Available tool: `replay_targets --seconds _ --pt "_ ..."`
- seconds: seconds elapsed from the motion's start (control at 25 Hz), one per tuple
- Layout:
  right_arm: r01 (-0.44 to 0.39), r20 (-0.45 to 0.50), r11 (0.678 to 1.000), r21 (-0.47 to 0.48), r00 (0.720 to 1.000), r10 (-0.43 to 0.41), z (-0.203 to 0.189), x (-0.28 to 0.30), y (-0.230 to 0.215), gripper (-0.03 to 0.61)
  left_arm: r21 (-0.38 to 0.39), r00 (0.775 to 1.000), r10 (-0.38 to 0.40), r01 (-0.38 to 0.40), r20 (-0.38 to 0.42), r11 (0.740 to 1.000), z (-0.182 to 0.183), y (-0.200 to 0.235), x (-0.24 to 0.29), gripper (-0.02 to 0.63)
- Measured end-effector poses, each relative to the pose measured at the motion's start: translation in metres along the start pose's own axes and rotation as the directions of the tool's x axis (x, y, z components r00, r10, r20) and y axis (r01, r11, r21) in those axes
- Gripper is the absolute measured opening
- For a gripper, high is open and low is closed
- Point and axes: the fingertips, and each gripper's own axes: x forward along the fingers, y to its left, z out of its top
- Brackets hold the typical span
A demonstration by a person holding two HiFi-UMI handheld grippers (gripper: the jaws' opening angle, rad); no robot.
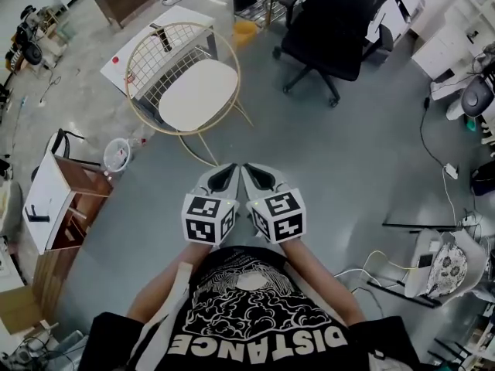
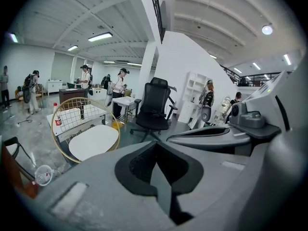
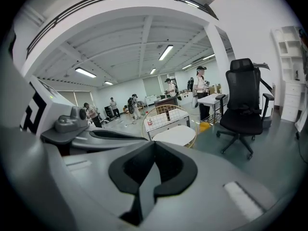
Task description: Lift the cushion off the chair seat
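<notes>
A white oval cushion (image 1: 197,93) lies on the seat of a gold wire chair (image 1: 144,62) at the upper left of the head view, some way ahead of me on the grey floor. My left gripper (image 1: 222,178) and right gripper (image 1: 258,178) are held side by side in front of my body, pointing toward the chair. Both are shut with nothing between their jaws, and they stand well short of the cushion. In the left gripper view the cushion (image 2: 94,141) shows left of the left gripper (image 2: 157,173). In the right gripper view the cushion (image 3: 175,134) lies just beyond the right gripper (image 3: 150,173).
A black office chair (image 1: 340,29) stands right of the gold chair. A white table (image 1: 124,64) sits behind it, and a yellow bin (image 1: 244,31) beyond. A wooden cabinet (image 1: 66,199) and a clear cup (image 1: 116,154) are at the left. Cables (image 1: 441,157) trail at the right. People stand in the background.
</notes>
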Motion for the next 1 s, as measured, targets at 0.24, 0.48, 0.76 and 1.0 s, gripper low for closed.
replay_targets --seconds 0.24,0.48,0.76,1.0 --pt "-0.054 0.006 0.999 -0.005 0.999 0.054 0.007 -0.002 -0.033 -0.002 0.005 0.998 0.058 -0.058 -0.005 0.998 0.011 -0.012 0.027 -0.005" --pt "-0.077 0.007 0.997 -0.001 0.997 0.077 0.011 -0.007 -0.06 -0.002 0.013 0.996 0.089 -0.089 -0.008 0.996 0.02 -0.024 0.049 -0.005" --pt "-0.1 -0.01 0.995 -0.012 0.995 0.1 0.016 0.003 -0.075 -0.002 -0.012 0.994 0.107 -0.107 -0.007 0.994 0.025 -0.02 0.068 -0.004" --pt "-0.087 -0.029 0.996 -0.018 0.996 0.086 0.025 0.021 -0.101 -0.002 -0.037 0.996 0.09 -0.091 -0.012 0.995 0.034 -0.011 0.1 -0.005"
